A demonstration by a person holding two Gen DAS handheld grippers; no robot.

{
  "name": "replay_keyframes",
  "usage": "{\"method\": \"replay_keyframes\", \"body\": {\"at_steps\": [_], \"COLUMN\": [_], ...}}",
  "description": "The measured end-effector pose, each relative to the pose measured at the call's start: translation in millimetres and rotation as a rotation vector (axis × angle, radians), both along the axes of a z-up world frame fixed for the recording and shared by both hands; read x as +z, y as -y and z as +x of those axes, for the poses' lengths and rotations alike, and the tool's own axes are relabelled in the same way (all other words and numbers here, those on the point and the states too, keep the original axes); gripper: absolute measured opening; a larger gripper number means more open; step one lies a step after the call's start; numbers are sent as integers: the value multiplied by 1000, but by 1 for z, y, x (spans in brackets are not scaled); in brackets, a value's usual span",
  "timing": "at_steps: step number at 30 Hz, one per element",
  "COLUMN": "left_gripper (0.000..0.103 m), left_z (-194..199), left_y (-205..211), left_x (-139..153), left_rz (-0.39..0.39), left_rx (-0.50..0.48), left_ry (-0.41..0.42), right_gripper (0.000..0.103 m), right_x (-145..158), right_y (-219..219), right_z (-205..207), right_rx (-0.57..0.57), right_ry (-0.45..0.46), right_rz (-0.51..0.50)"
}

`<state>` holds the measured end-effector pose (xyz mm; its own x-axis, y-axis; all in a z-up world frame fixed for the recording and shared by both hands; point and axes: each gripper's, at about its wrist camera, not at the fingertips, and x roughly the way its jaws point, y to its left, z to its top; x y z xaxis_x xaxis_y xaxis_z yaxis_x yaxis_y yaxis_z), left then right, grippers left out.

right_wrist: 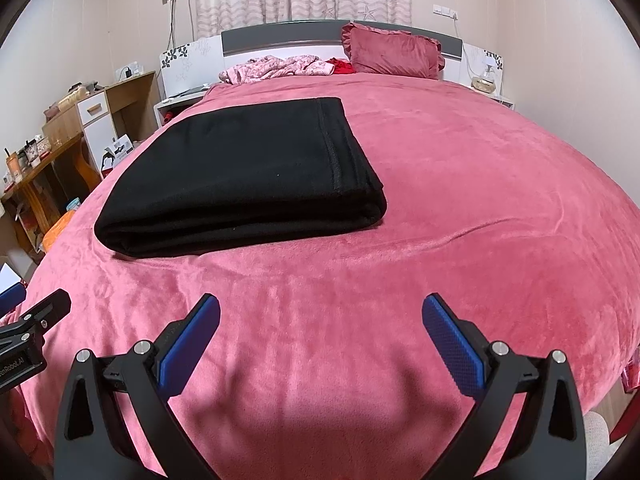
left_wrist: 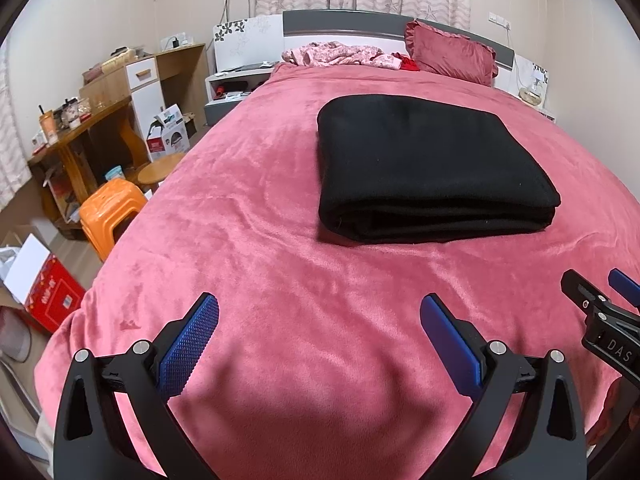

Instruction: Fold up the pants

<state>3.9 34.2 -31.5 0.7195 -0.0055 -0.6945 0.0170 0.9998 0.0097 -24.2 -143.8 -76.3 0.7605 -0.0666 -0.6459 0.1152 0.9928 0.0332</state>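
Note:
The black pants lie folded into a thick rectangle on the pink bedspread, layered edges facing me. They also show in the right wrist view, left of centre. My left gripper is open and empty, held above the bedspread well short of the pants. My right gripper is open and empty too, over the near part of the bed. The right gripper's tip shows at the right edge of the left wrist view; the left gripper's tip shows at the left edge of the right wrist view.
A red pillow and a crumpled pink garment lie by the headboard. Left of the bed stand an orange stool, a round wooden stool, a wooden desk and a red box.

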Motion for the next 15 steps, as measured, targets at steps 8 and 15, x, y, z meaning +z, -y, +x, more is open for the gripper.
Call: {"method": "replay_keyframes", "body": {"at_steps": [8,15], "left_gripper": [100,100], "left_z": [0,0], "left_y": [-3,-5], "left_x": [-2,-3], "left_rz": [-2,2], "left_rx": [0,-5], "left_ry": [-10,-11], "right_gripper": [101,101], "right_x": [-3,-4], "right_y": [0,-1], "right_z": [0,0], "right_rx": [0,2], "right_ry": [-4,-8], "right_rz": [4,6]}}
